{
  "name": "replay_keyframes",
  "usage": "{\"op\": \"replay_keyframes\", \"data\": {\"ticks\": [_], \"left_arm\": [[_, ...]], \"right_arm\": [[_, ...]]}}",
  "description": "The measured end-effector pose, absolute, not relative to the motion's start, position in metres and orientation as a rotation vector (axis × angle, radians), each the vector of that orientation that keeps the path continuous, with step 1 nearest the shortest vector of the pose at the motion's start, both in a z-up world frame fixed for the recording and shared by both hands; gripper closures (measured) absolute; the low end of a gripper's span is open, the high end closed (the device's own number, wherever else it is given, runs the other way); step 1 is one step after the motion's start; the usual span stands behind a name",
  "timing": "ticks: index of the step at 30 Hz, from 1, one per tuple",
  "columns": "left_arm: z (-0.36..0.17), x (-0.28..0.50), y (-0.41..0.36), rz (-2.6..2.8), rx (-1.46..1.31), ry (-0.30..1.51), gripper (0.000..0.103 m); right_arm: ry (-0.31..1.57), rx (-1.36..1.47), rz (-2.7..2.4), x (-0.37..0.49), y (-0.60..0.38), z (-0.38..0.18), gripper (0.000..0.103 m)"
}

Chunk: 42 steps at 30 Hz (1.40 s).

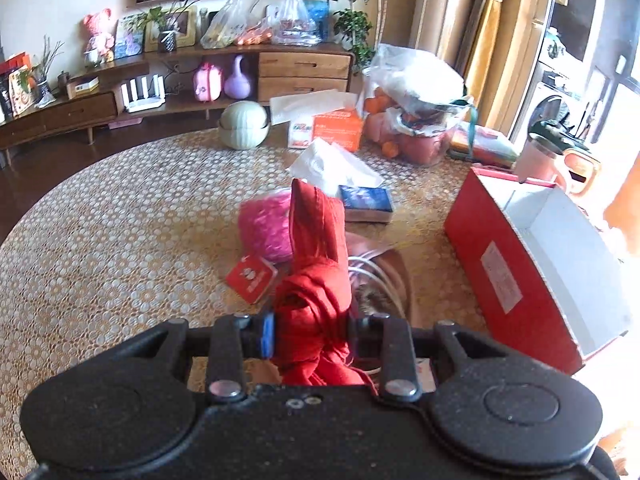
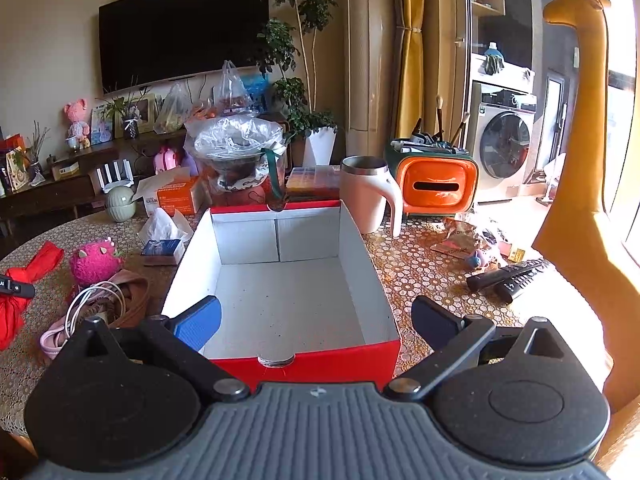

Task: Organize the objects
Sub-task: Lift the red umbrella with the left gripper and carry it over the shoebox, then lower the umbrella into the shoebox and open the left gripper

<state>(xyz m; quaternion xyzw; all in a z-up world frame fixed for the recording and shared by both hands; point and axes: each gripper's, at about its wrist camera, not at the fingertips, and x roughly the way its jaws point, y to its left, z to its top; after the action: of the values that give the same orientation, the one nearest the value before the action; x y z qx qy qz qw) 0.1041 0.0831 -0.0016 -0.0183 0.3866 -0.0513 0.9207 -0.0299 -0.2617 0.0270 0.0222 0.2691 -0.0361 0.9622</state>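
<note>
Close in, the left tool [image 1: 310,336] is clamped on a crumpled bright red cloth [image 1: 316,264], its fingers pressed into the bunched, knotted lower part. One long fold of the cloth stands up and away from the tool, so its long axis runs nearly straight ahead toward the far side of the round patterned surface [image 1: 120,216]. This tool points level across the surface, with the cloth held above a brown pouch with a coiled white cable [image 1: 376,276] and a small red card [image 1: 251,279]. Just beyond sits a fuzzy pink plush toy [image 1: 265,226], then a blue tissue pack [image 1: 366,202]. Off to the right, the right tool [image 2: 316,320] has its fingers spread wide apart, gripping nothing, aimed over the near rim of an open red cardboard box with a white interior [image 2: 280,304]. Behind the box stands a pale pink mug with a metal rim [image 2: 366,200].
</note>
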Motion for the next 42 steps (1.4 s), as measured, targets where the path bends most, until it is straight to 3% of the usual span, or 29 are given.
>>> {"op": "replay_keyframes", "data": {"ticks": [9,15,24,28,35,42], "left_arm": [[0.010,0.113,-0.006,-0.256,-0.013,0.791,0.072],[0.013,0.127,-0.068,-0.311,0.006,0.816,0.072],[0.000,0.158,-0.143,-0.338,0.060,0.883,0.072],[-0.018,0.172,-0.164,-0.331,0.085,0.947,0.072],[-0.048,0.192,-0.183,-0.302,0.133,1.036,0.072],[-0.077,0.206,-0.196,-0.285,0.192,1.120,0.072]], "right_arm": [[0.592,-0.010,-0.080,0.008,-0.287,0.017,0.002],[0.678,-0.027,-0.069,0.042,-0.305,0.003,0.012],[0.775,-0.063,-0.049,0.072,-0.320,-0.017,0.045],[0.825,-0.063,-0.031,0.082,-0.327,-0.027,0.066],[0.867,-0.056,0.014,0.088,-0.333,-0.035,0.086],[0.890,-0.044,0.042,0.092,-0.335,-0.037,0.098]]}}
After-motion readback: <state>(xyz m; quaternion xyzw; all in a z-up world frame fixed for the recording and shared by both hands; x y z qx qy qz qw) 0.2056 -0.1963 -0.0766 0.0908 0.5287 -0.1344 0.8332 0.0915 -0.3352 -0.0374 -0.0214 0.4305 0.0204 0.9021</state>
